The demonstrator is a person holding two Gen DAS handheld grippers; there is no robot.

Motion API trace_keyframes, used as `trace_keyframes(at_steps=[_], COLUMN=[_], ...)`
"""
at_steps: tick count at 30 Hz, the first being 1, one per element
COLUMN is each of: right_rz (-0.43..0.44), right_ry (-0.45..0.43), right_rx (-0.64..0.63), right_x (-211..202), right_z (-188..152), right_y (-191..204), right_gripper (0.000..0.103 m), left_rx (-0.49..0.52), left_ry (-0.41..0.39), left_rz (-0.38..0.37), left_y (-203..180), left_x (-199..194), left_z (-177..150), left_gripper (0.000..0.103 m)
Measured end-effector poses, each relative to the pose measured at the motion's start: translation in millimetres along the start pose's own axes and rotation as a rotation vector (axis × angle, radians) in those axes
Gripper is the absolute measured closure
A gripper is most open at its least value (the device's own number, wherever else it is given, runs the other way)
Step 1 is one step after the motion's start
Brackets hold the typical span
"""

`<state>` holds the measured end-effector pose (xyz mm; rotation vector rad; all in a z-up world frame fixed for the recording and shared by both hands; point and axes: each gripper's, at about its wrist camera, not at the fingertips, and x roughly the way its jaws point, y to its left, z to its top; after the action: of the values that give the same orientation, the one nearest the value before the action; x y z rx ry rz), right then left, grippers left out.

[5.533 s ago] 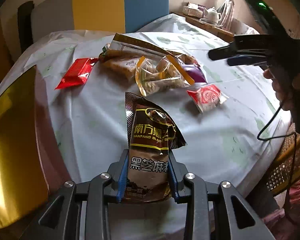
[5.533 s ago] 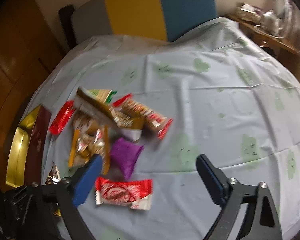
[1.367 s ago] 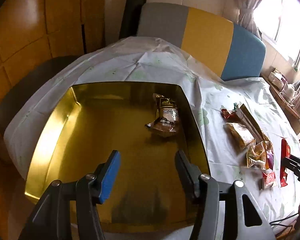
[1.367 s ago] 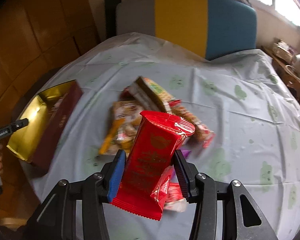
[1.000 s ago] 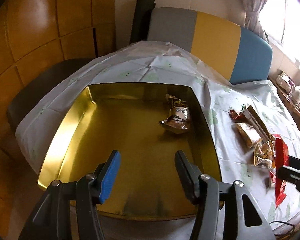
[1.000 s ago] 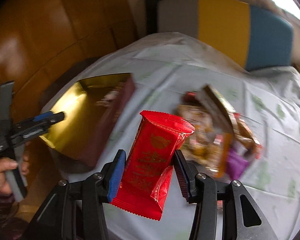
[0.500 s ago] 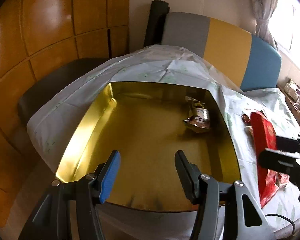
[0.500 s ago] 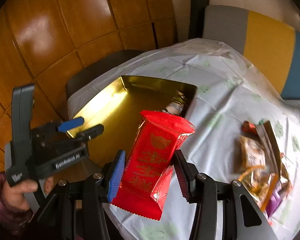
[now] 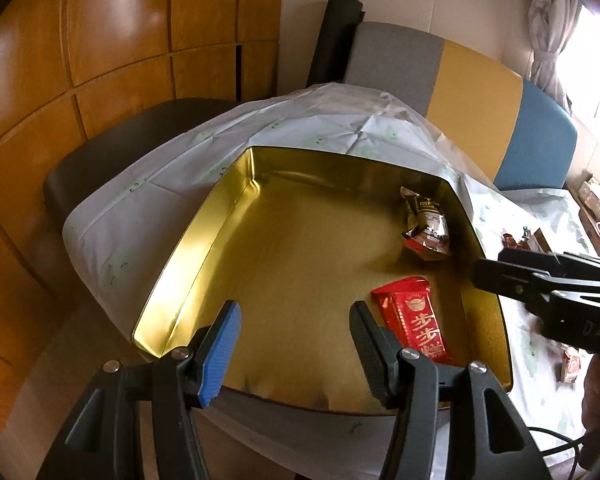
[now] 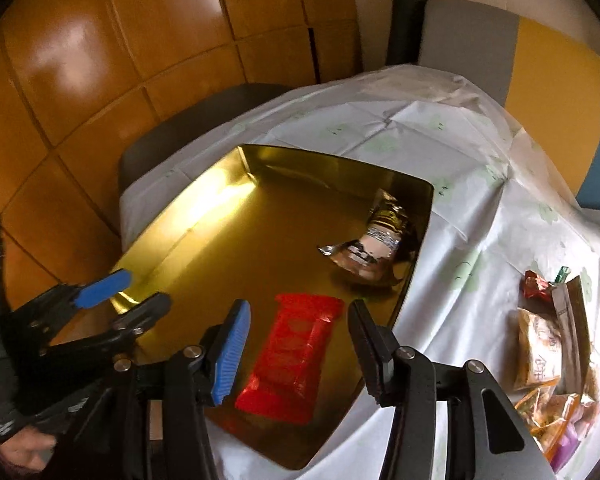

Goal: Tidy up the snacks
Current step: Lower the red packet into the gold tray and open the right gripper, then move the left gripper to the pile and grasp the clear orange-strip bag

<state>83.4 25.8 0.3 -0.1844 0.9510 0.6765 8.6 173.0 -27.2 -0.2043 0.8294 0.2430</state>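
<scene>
A gold tin box [image 9: 236, 216] lies open on the table's left end; it also shows in the right wrist view [image 10: 204, 216]. A brown sesame snack packet [image 9: 426, 226] [image 10: 374, 246] lies at the box's far right. A red snack packet [image 9: 414, 320] [image 10: 296, 354] lies flat on the box's near right floor. My right gripper [image 10: 296, 350] is open just above the red packet, not touching it, and shows from the side in the left wrist view [image 9: 540, 280]. My left gripper [image 9: 294, 344] is open and empty over the box's near edge, also seen in the right wrist view [image 10: 120, 296].
A pile of loose snack packets [image 10: 552, 344] lies on the white tablecloth [image 10: 472, 216] to the right of the box. A grey, yellow and blue chair back [image 9: 460, 80] stands behind the table. Wooden wall panels [image 9: 100, 60] are at the left.
My right gripper has opened and let go of the red packet, which now lies in the gold box. My left gripper has stayed open near the box's front edge.
</scene>
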Motion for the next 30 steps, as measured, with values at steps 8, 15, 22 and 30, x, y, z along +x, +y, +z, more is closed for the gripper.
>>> trace_keyframes(at_steps=[8, 15, 22, 30], right_rz=[-0.037, -0.087, -0.164, -0.26], right_ry=[-0.027, -0.078, -0.101, -0.109], right_rx=[0.033, 0.076, 0.112, 0.201], right_x=[-17.6, -48.2, -73.8, -99.8], right_z=[-22.1, -48.0, -73.6, -100.4], right_y=[-11.5, -26.1, -49.3, -94.7], right_gripper=[0.041, 0.028, 0.024, 0.024], left_rx=[0.006, 0.072, 0.112, 0.159], left_ry=[0.014, 0.003, 0.001, 0.02], left_rz=[-0.052, -0.079, -0.097, -0.123], left_y=[-7.4, -28.7, -43.3, -58.7], left_x=[-0.1, -9.2, -14.7, -17.1], left_z=[-0.5, -2.5, -3.8, -6.6], left_gripper=[0.046, 0.046, 0.046, 0.046])
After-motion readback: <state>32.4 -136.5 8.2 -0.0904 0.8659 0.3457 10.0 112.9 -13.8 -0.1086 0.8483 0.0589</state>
